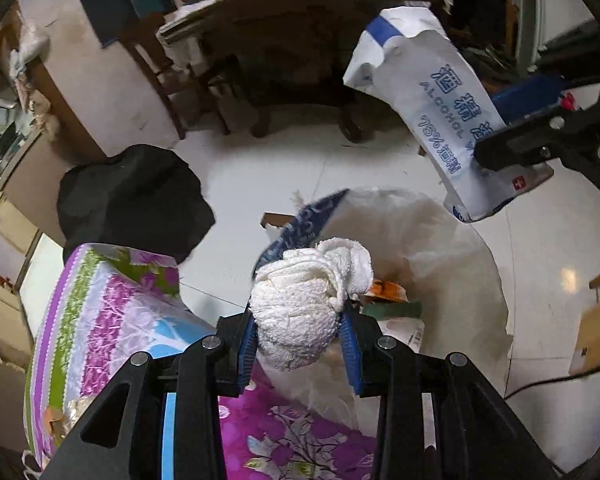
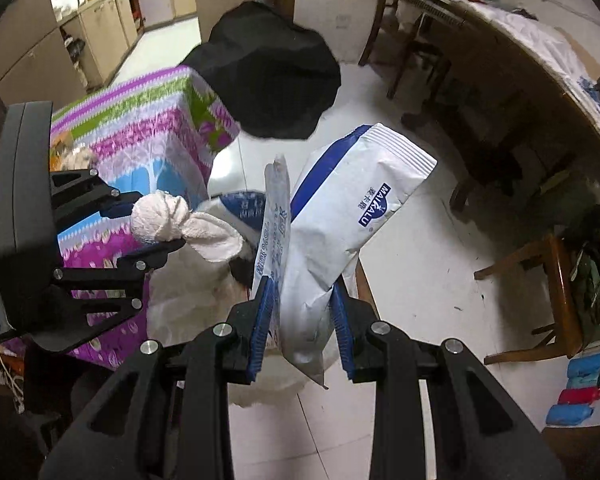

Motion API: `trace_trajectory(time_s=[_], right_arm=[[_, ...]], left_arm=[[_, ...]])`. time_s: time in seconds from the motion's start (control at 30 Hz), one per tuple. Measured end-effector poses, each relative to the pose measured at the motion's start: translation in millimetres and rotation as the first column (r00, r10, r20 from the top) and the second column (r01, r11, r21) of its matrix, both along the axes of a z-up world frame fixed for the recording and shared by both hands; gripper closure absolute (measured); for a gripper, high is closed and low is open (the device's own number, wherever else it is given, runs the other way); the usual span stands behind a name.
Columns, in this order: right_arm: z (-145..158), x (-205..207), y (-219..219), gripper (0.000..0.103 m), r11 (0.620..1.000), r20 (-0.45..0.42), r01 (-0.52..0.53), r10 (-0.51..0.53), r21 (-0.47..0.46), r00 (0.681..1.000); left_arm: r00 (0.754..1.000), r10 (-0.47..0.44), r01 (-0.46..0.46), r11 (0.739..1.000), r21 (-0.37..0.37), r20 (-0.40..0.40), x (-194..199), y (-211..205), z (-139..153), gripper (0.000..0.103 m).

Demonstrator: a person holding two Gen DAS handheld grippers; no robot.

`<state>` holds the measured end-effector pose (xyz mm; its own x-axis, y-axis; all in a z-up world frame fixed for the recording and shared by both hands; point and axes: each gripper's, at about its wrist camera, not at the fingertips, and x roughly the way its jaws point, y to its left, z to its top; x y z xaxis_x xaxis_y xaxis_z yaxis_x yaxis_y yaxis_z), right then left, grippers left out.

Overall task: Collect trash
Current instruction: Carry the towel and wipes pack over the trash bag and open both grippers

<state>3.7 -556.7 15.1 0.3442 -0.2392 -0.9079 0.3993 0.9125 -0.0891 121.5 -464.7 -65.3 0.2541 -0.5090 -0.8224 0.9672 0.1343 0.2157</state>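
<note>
White tile floor, cluttered dining room. Left gripper is clamped on a balled-up white cloth, right gripper pinches a white-and-blue alcohol wipes packet, both over an open white trash bag just off the floral tablecloth's corner. Kitchen cabinets only show in the right wrist view.

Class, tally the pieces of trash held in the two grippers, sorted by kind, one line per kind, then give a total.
Crumpled white tissue wads: 1, the tissue wad in the left gripper
White-and-blue wipe packets: 1, the alcohol wipe packet in the right gripper
Total: 2 pieces, both held above the white trash bag
</note>
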Motion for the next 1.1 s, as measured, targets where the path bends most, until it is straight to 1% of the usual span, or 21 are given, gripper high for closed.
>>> trace_trajectory(time_s=[0.17,0.27,0.43,0.8,0.93,1.03,1.1], right_arm=[[-12.2,3.6,1.9,0.075,1.0,-0.043,-0.025,0.025,0.011,0.999],[-16.8,5.1,1.7,0.075,0.999,-0.058,-0.036,0.036,0.015,0.998],[-18.8,8.4,3.6,0.075,0.999,-0.075,-0.049,0.05,0.015,0.996],[-20.5,16.8,4.8,0.075,0.997,-0.101,-0.074,0.075,0.018,0.992],[-21.0,21.2,1.4,0.071,0.997,-0.098,-0.067,0.069,0.024,0.993],[-23.0,22.6,-0.1,0.069,0.998,-0.097,-0.062,0.065,0.027,0.993],[-24.2,23.1,0.1,0.068,0.998,-0.095,-0.061,0.064,0.029,0.993]], left_arm=[[0.999,0.002,-0.002,1.0,0.007,-0.032,2.8,6.0,-10.9,0.066],[1.0,0.005,-0.005,1.0,0.011,-0.028,3.6,7.2,-12.7,0.066],[1.0,0.018,-0.018,1.0,0.009,-0.021,7.9,11.4,-4.2,0.066],[1.0,0.02,-0.02,1.0,0.013,-0.022,10.7,13.5,-3.8,0.065],[0.999,0.037,-0.037,0.999,0.02,-0.014,13.4,12.5,-6.7,0.059],[0.999,0.046,-0.046,0.999,0.016,-0.013,16.5,12.6,-7.6,0.049],[0.999,0.044,-0.044,0.999,0.012,-0.022,18.0,13.4,-6.8,0.048]])
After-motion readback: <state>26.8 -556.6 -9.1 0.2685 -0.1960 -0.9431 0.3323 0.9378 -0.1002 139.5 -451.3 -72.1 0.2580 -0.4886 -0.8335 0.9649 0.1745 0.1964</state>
